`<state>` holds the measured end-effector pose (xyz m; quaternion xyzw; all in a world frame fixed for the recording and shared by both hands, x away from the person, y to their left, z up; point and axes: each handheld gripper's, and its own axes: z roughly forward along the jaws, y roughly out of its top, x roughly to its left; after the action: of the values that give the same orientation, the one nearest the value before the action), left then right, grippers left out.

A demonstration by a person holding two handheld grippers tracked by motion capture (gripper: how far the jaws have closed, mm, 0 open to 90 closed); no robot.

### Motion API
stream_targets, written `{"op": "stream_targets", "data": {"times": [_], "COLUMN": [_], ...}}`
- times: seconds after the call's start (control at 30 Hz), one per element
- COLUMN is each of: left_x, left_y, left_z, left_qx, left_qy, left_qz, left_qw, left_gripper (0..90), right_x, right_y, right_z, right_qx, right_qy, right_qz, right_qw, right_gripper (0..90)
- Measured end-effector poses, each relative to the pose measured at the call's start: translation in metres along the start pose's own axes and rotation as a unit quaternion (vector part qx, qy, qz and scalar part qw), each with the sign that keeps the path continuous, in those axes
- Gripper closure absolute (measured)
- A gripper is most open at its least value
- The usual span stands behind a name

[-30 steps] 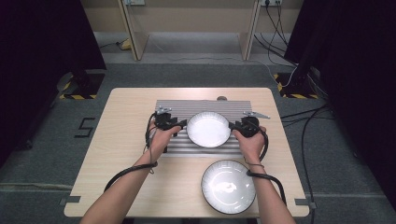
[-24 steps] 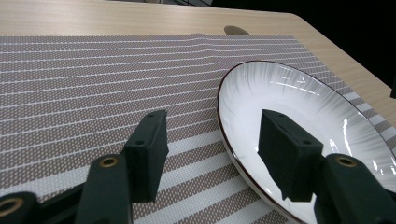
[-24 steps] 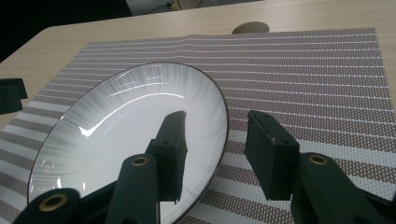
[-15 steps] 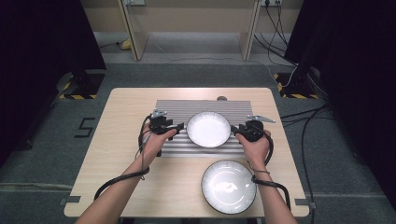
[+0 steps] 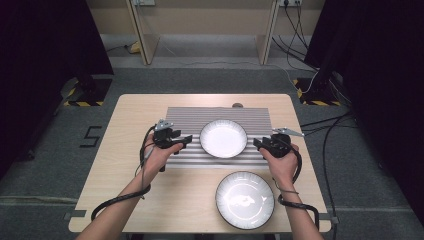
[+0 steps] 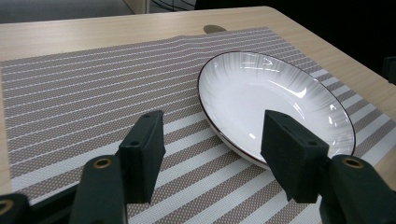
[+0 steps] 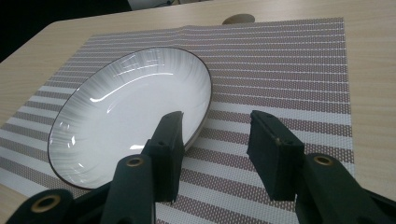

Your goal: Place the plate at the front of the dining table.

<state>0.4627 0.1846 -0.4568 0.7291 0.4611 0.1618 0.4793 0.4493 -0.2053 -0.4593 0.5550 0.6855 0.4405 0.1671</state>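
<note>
- High view: white plate (image 5: 223, 138) lies on striped mat (image 5: 180, 116); second plate (image 5: 245, 199) nearer, apparently on bare table (image 5: 130, 110).
- Left gripper (image 5: 186, 140) and right gripper (image 5: 257, 144) flank the far plate, jaws apart, holding nothing.

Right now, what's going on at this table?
A person holds a claw in each hand, one on either side of a white plate that sits on a striped placemat. The left claw and the right claw are both open and clear of the plate's rim; neither grips anything. A second plate lies on the bare wooden table nearer the person, untouched.
</note>
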Motion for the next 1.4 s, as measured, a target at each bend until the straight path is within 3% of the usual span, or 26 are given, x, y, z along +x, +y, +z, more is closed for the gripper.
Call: {"op": "stream_targets", "data": {"times": [0.33, 0.47, 0.9, 1.03, 1.4], "left_x": [0.003, 0.003, 0.011, 0.011, 0.017], "left_y": [-0.011, -0.016, -0.036, -0.038, -0.049], "left_z": [-0.02, -0.028, -0.05, -0.054, -0.065], "left_qx": [-0.004, -0.004, -0.008, -0.007, -0.008], "left_qy": [0.001, 0.011, 0.011, 0.01, 0.015], "left_qz": [0.008, 0.027, 0.011, 0.018, 0.01], "left_qw": [1.0, 0.9996, 0.9998, 0.9998, 0.9998], "left_gripper": [38.2, 38.0, 37.8, 37.5, 37.3], "right_x": [-0.001, -0.003, -0.008, -0.011, -0.017], "right_y": [-0.006, -0.013, -0.031, -0.033, -0.045], "right_z": [-0.014, -0.019, -0.041, -0.044, -0.055], "right_qx": [-0.002, 0.005, -0.005, -0.006, -0.007], "right_qy": [-0.001, 0.0, -0.005, -0.01, -0.018], "right_qz": [0.004, 0.007, 0.018, 0.02, 0.02], "right_qw": [1.0, 1.0, 0.9998, 0.9997, 0.9996], "right_gripper": [54.5, 56.5, 55.4, 55.2, 54.9]}}
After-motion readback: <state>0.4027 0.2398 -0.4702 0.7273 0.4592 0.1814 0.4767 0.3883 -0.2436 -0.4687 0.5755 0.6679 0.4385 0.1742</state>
